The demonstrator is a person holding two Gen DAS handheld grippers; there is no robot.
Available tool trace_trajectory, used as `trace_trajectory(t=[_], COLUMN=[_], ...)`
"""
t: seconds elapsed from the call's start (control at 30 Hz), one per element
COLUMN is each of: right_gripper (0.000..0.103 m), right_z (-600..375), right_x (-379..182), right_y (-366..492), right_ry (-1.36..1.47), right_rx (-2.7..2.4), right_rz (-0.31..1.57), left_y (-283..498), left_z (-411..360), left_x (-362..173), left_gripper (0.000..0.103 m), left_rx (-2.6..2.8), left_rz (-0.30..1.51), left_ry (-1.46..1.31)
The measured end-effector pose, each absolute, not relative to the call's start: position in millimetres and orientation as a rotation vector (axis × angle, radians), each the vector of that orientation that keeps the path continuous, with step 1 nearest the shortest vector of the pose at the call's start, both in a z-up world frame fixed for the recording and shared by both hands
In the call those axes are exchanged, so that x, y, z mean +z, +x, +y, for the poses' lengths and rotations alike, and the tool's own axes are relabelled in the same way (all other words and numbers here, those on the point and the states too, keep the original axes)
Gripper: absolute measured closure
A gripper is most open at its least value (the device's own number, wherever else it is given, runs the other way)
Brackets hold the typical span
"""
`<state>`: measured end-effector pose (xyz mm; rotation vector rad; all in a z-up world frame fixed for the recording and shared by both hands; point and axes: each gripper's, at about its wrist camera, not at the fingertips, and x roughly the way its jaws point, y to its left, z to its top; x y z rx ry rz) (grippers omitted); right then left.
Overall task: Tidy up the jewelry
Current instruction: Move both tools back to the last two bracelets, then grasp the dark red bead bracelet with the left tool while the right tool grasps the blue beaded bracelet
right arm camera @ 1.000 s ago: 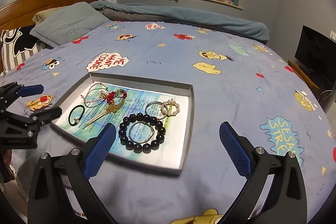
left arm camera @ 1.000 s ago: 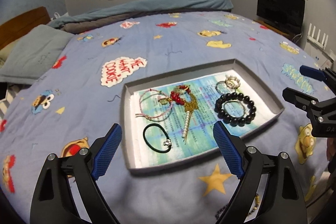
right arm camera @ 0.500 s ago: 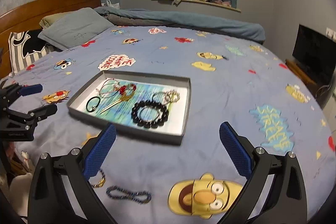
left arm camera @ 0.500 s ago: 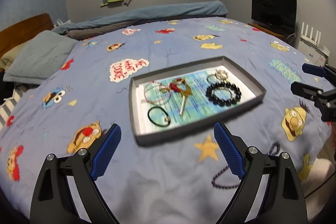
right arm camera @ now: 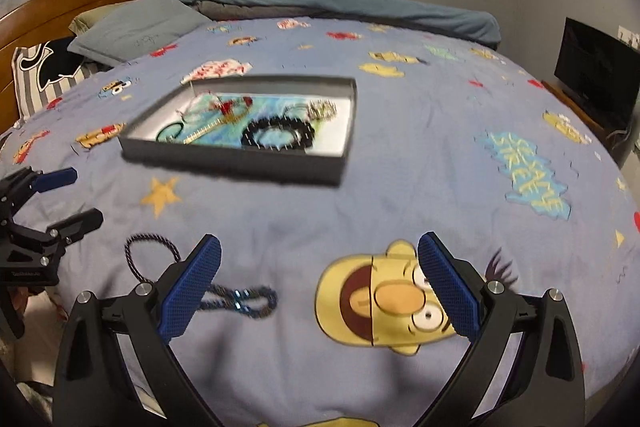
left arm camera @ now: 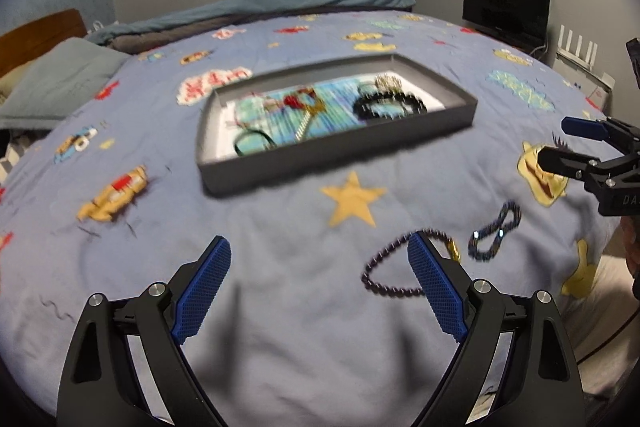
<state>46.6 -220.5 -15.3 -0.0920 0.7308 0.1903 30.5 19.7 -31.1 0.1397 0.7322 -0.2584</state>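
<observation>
Two empty hand-held grippers over a cartoon-print bedspread, jewelry ahead.

The left hand-held gripper (left arm camera: 318, 291) and right hand-held gripper (right arm camera: 320, 287) both gape wide, their ribbed blue pads holding nothing. At the left one's 2 o'clock, a dark beaded bracelet (left arm camera: 390, 269) is partly hidden by a pad; a twisted blue loop (left arm camera: 494, 237) lies beside it. At 12 o'clock, the shallow grey tray (left arm camera: 336, 157) holds blurred pieces. Only the right view shows the striped pillow (right arm camera: 38, 79).
</observation>
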Motion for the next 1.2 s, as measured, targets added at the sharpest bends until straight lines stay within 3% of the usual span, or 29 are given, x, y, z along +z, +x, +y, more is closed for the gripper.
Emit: trace_trajectory(t=[0.47,0.6,0.8,0.93,1.2], right_gripper=[0.006,0.007,0.026,0.048,0.077], right_z=[-217,-215,-210,-206,-200], right_x=[-48,-49,-51,-55,-57], right_y=[34,33,34,35,39], right_ry=[-0.133,-0.147,-0.157,-0.161,-0.13], right_rx=[0.26,0.273,0.283,0.298,0.34], right_rz=[0.749,0.751,0.772,0.798,0.83], left_y=[29,25,26,27,31], left_z=[1,-7,-11,-13,-17], left_x=[-59,-61,-63,-65,-71], left_gripper=[0.016,0.032,0.048,0.056,0.062], left_rx=[-0.281,-0.314,-0.332,-0.342,-0.354], left_rz=[0.702,0.7,0.706,0.711,0.735], left_ry=[0.155,0.186,0.193,0.21,0.239])
